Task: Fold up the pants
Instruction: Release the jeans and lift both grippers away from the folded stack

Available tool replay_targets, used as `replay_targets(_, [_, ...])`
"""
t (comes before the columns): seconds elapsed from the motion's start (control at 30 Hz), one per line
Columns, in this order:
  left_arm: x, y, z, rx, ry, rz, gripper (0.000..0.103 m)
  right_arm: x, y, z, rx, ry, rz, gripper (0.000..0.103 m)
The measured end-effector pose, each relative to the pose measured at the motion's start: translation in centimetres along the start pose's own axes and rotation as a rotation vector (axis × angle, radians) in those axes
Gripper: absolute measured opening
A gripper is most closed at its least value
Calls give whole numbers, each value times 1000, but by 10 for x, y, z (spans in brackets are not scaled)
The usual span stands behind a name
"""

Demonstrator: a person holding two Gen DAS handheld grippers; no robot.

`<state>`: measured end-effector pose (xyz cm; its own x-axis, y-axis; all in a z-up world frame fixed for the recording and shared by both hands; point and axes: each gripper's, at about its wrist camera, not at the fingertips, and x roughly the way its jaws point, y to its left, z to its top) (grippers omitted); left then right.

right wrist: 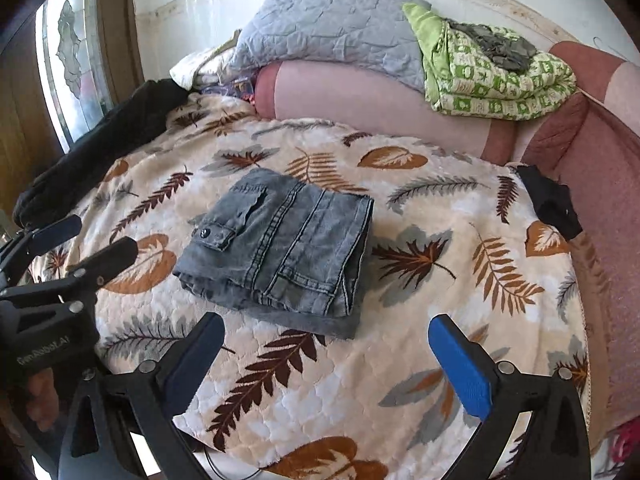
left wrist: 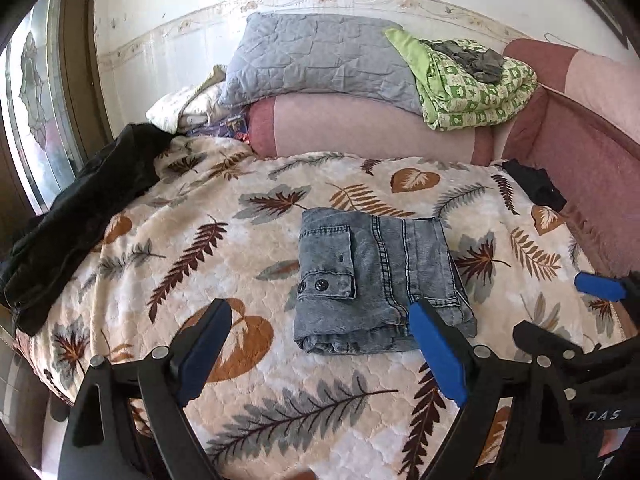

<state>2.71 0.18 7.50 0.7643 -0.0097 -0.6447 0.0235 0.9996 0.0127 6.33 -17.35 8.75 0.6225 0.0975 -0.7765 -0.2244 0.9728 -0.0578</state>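
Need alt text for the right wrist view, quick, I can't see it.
Grey denim pants lie folded in a compact stack on a leaf-print blanket. The right gripper is open and empty just short of them, and the left gripper sits at the left edge.

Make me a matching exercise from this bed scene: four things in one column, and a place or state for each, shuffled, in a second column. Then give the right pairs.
Things:
1. grey denim pants
2. green patterned blanket
3. black garment
4. left gripper

Place or state:
A. draped along the bed's left edge, near the window
B. open, holding nothing
C. folded into a compact stack in the middle of the leaf-print bedspread
D. piled on the pink bolster, beside the grey quilt

Pairs: 1-C, 2-D, 3-A, 4-B
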Motion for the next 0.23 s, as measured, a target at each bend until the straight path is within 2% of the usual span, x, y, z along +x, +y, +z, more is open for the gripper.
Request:
replay_targets(0.13, [2, 2, 1, 2, -4, -18, 97, 4, 1, 1, -9, 20, 3, 103])
replay_targets(0.23, [4, 1, 4, 11, -11, -20, 97, 8, 1, 4, -10, 27, 5, 103])
